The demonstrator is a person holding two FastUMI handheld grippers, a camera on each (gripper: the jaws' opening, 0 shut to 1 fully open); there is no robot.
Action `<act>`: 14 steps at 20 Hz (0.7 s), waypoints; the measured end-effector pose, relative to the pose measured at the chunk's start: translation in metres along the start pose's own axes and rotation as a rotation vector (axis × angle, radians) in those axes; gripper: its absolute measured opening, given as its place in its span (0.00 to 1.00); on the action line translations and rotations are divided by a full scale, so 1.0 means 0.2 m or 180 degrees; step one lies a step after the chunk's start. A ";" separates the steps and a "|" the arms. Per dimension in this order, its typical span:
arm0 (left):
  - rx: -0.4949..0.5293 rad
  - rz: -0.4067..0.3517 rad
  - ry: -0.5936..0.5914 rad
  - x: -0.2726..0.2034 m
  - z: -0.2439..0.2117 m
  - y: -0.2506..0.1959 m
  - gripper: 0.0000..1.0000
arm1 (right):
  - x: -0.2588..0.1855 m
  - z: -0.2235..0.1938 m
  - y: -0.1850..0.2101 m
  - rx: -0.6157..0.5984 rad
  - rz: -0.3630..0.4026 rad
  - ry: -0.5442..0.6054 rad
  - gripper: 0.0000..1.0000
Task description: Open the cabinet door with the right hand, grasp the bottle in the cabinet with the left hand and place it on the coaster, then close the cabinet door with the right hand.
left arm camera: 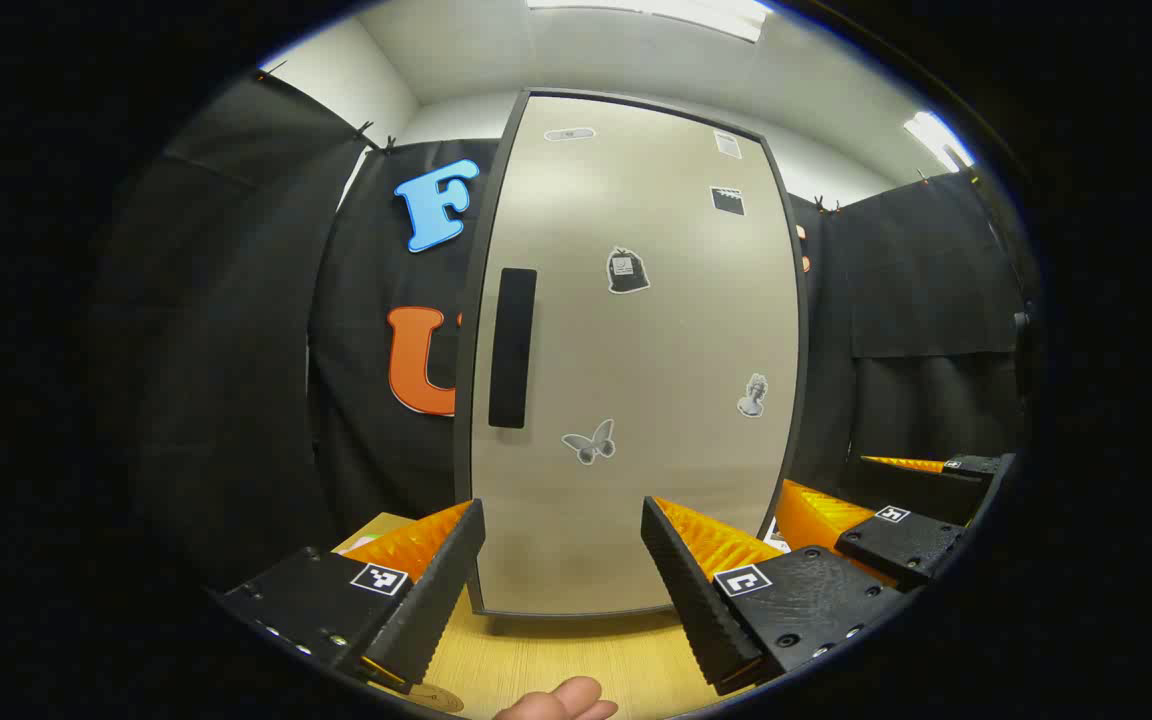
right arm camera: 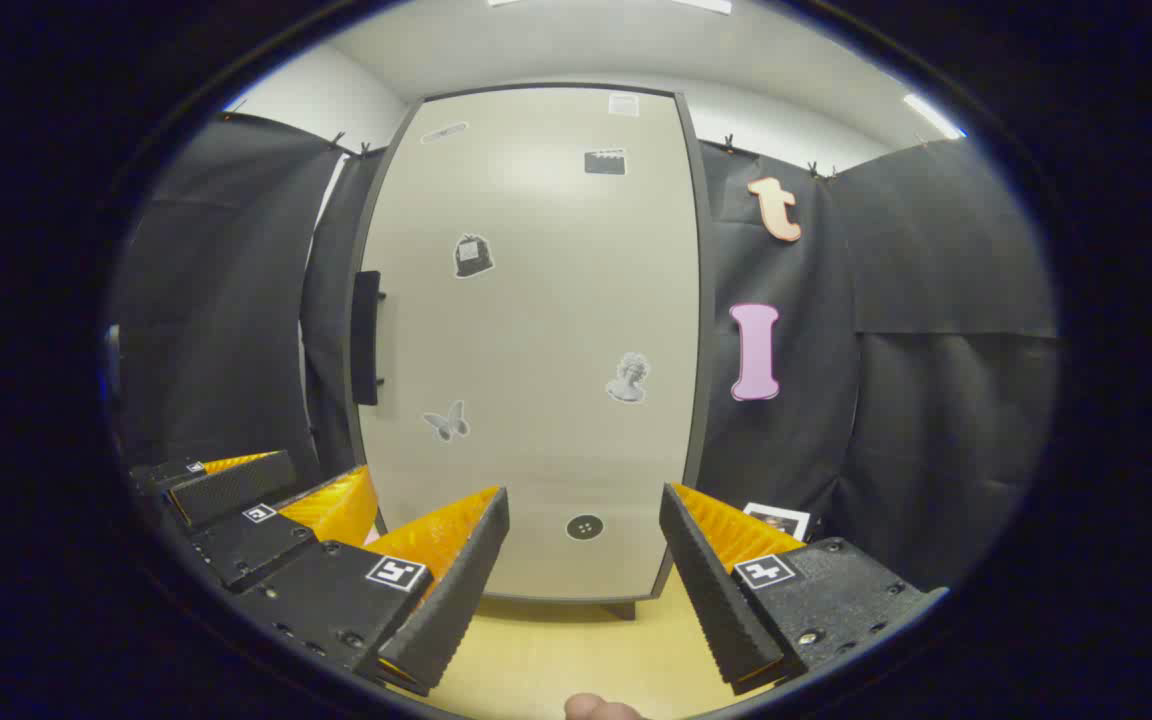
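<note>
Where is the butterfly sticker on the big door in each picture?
Left gripper view: butterfly sticker sits low on the cabinet door, just right of the handle.
Right gripper view: butterfly sticker sits lower left on the door, right of the handle.
Shared landmark: the handle.

1. The left gripper view looks forward along the left gripper (left arm camera: 563, 560), low over the table (left arm camera: 576, 660), and faces the cabinet door (left arm camera: 636, 350) near and slightly from the left.
2. The right gripper view looks along the right gripper (right arm camera: 584, 570), facing the cabinet door (right arm camera: 536, 330) from a little farther right.
3. Both views share the door, its handle (left arm camera: 513, 347) (right arm camera: 366, 338), the table and the booth's wall.
4. Each view catches the other gripper at its edge.
</note>
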State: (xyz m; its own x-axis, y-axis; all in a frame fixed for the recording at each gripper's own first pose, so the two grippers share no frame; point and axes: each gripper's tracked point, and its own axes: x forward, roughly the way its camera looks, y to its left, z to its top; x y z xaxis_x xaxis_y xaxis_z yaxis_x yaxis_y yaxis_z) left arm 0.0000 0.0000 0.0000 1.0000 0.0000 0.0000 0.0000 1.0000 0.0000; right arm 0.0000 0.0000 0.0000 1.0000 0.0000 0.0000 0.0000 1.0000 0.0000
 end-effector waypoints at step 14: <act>-0.0026 0.0058 -0.0029 -0.04 -0.02 0.10 0.95 | 0.04 -0.05 0.18 0.0076 0.0388 0.0092 0.97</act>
State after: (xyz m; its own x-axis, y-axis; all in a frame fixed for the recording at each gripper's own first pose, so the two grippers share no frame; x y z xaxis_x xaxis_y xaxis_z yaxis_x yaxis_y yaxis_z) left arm -0.0080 0.0202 -0.0033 0.9998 0.0183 0.0092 -0.0182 0.9998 -0.0082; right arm 0.0075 0.0354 -0.0091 0.9921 0.1220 -0.0274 -0.1213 0.9923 0.0254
